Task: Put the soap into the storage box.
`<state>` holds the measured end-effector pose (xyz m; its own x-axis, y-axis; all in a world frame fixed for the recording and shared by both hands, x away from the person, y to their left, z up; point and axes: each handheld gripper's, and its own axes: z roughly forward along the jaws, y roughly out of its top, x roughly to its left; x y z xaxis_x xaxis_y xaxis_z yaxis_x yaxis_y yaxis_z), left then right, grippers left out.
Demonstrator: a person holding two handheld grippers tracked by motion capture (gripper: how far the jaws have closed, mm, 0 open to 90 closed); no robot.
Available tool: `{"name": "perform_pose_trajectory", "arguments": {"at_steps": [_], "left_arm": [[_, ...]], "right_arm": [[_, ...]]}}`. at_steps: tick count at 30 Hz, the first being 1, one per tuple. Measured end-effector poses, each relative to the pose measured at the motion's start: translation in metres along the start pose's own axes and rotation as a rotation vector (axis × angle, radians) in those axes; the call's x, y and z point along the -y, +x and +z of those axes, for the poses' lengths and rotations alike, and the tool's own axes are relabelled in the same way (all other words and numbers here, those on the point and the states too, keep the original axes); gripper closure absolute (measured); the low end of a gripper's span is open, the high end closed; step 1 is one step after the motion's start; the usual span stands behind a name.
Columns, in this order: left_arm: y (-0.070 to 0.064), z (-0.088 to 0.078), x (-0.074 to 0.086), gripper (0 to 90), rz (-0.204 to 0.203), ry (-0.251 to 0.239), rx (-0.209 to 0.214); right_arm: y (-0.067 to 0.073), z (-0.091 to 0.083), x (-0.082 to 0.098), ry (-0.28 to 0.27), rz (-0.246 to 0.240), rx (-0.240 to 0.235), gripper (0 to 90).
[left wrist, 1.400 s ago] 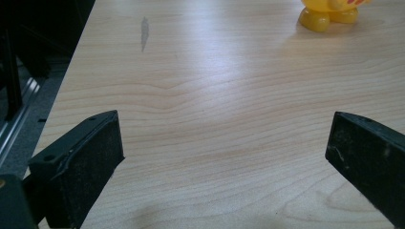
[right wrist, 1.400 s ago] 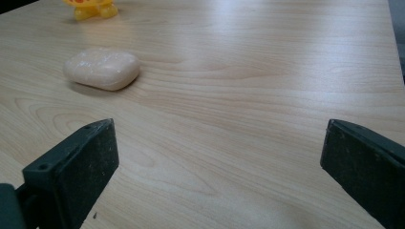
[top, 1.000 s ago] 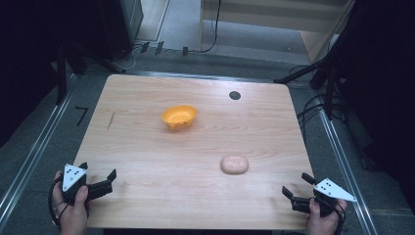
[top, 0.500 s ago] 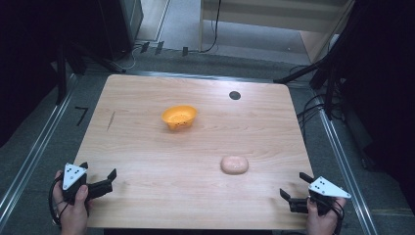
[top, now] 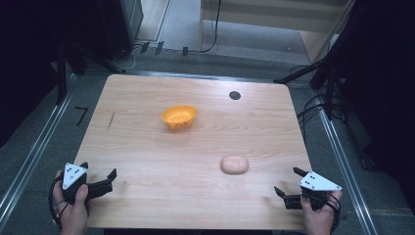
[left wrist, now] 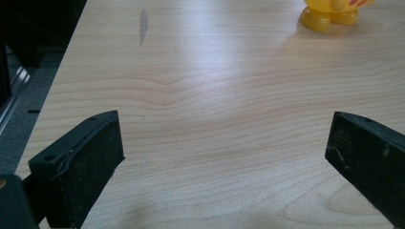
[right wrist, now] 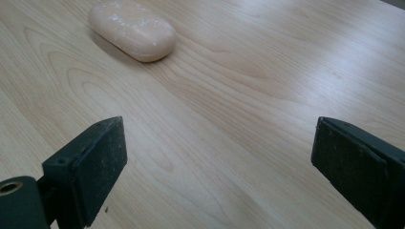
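My left gripper [top: 100, 179] and right gripper [top: 289, 182] are black, each topped by a pale three-cornered plate with dark dots; flat, scuffed jaws; black cable trailing.

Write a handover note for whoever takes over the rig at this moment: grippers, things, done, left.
Left gripper: open, empty, at the table's near left edge.
Right gripper: open, empty, at the near right corner, aimed toward the soap.
Soap lies on the table, apart from both grippers. Orange bowl stands mid-table, farther back.
Done: nothing gripped yet.
Left: probably pick up the soap with the right gripper; likely it goes in the bowl.
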<state>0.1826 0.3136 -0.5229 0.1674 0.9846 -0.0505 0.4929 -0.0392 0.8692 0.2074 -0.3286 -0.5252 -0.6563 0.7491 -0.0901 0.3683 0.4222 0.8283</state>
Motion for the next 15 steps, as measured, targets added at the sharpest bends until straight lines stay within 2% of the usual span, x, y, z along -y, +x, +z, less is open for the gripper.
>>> {"name": "perform_pose_trajectory", "arguments": {"at_steps": [2, 9, 15], "left_arm": [[0.000, 0.000, 0.000, 0.0, 0.000, 0.000, 0.000], [0.002, 0.000, 0.000, 0.0, -0.011, -0.001, 0.006], [0.001, 0.000, 0.000, 0.0, -0.009, -0.001, 0.006]], "right_arm": [[0.000, 0.001, -0.001, 0.000, 0.001, -0.004, 5.3], [-0.008, 0.012, -0.010, 0.028, 0.011, -0.076, 5.3], [-0.013, 0.019, -0.016, 0.060, 0.008, -0.059, 6.6]]}}
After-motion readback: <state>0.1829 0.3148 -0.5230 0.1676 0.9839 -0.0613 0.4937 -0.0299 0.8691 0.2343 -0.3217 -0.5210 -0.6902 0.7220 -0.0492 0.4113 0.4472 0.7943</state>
